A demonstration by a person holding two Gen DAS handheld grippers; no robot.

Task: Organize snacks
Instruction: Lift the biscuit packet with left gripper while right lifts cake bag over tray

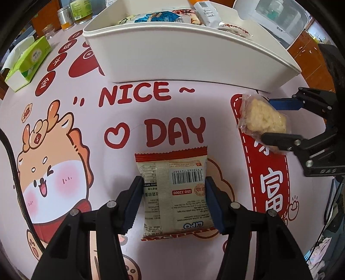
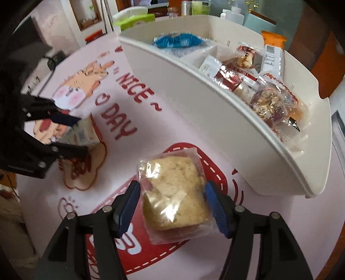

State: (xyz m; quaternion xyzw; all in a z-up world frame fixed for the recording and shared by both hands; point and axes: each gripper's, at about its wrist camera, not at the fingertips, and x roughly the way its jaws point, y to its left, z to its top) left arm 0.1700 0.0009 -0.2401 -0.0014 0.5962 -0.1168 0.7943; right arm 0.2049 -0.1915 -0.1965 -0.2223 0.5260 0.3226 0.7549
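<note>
In the left wrist view my left gripper (image 1: 173,181) is shut on a beige and red LIPO snack packet (image 1: 174,193), barcode side up, its pads pressed against both long edges just over the printed tablecloth. To the right, my right gripper (image 1: 266,119) straddles a pale square cake in a clear wrapper (image 1: 265,118). In the right wrist view that cake (image 2: 174,193) lies between the blue pads of the right gripper (image 2: 172,185), which stands open with a small gap at the left pad. The left gripper (image 2: 83,133) and its packet (image 2: 84,133) show at the left.
A white divided organizer tray (image 1: 194,53) (image 2: 194,90) stands just behind both snacks and holds several wrapped snacks (image 2: 267,101). A green tissue box (image 1: 28,62), jars (image 1: 64,17) and a clear plastic box (image 1: 278,15) sit at the table's far side.
</note>
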